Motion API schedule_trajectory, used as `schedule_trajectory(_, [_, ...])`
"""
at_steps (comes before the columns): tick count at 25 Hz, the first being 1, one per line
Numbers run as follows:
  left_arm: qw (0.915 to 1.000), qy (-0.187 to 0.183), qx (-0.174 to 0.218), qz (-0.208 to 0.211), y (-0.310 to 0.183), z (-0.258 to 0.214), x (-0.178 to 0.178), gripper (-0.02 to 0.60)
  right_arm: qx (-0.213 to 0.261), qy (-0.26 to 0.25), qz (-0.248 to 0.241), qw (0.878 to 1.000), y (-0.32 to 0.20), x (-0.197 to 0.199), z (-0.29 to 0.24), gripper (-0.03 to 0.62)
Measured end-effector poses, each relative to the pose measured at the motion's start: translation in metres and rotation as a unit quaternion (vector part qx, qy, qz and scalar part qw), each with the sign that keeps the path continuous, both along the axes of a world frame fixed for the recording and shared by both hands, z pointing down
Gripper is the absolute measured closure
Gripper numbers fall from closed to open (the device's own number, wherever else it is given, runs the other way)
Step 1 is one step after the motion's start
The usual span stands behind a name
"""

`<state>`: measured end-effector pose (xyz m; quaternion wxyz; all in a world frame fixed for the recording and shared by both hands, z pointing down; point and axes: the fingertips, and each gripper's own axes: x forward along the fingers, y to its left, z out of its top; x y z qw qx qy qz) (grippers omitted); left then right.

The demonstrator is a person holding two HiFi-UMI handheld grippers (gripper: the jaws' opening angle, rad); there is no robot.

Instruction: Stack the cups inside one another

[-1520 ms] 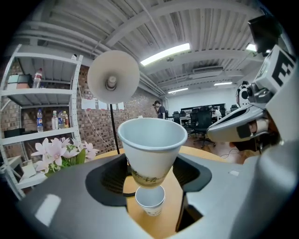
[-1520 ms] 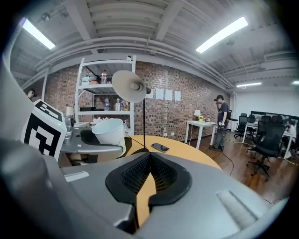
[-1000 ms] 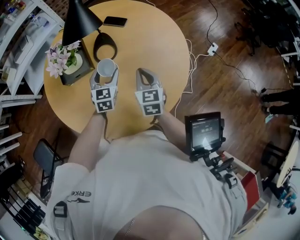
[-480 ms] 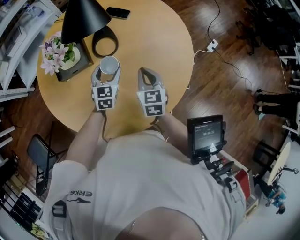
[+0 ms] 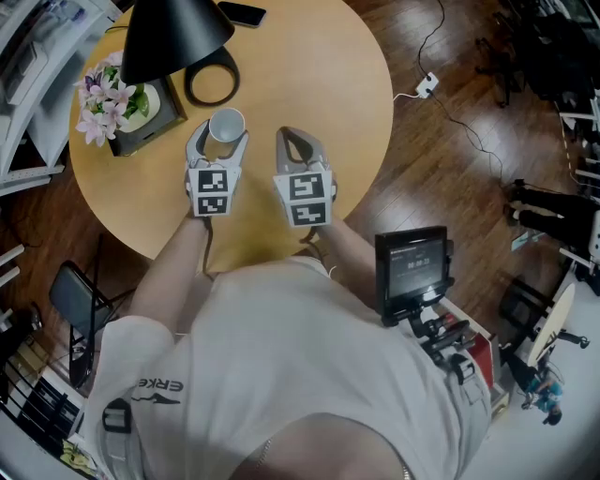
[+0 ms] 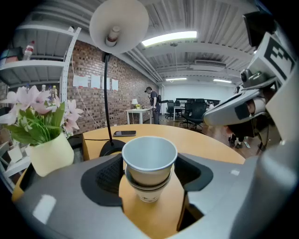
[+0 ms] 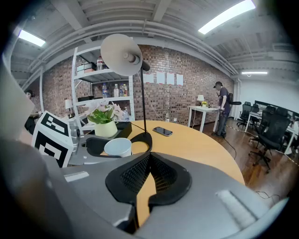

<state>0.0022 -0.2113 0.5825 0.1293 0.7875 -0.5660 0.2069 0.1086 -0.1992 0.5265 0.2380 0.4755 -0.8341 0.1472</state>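
Note:
Two white paper cups (image 6: 148, 161), one nested inside the other, stand upright between the jaws of my left gripper (image 6: 150, 173), which is shut on them. Their base is at the tabletop. In the head view the cups (image 5: 227, 122) show from above, at the tip of the left gripper (image 5: 223, 134). Beside it to the right, my right gripper (image 5: 293, 139) is shut with nothing in it. The right gripper view shows its dark pads meeting (image 7: 148, 173), with the cups (image 7: 118, 147) off to the left.
The round wooden table (image 5: 319, 84) carries a black lamp (image 5: 173, 37) with a ring base (image 5: 211, 80) just beyond the cups. A flower pot (image 5: 117, 98) stands at the left and a phone (image 5: 242, 13) lies at the far edge. The near edge runs under my forearms.
Both grippers have sunk toward the tabletop, the left one carrying the nested cups down with it. The jaws of both look unchanged.

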Motion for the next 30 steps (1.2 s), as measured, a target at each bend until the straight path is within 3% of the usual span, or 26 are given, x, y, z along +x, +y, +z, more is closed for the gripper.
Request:
schedule_trajectory(19, [1.0000,-0.001,-0.007,0.002,0.003,0.004,-0.001,0.227,0.005,-0.001,0.002,1.000,-0.005,-0.001,-0.004,0.580])
schedule_trajectory(28, [0.9980,0.009,0.058,-0.022,0.018,-0.039,-0.010,0.230,0.035,-0.008,0.000,0.999,0.000,-0.010,-0.025,0.580])
schedule_trajectory(30, [0.9962,0.018,0.081,-0.024,0.023,-0.058,-0.010,0.257,0.043,-0.010,-0.001,0.999,0.003,-0.012,-0.033,0.580])
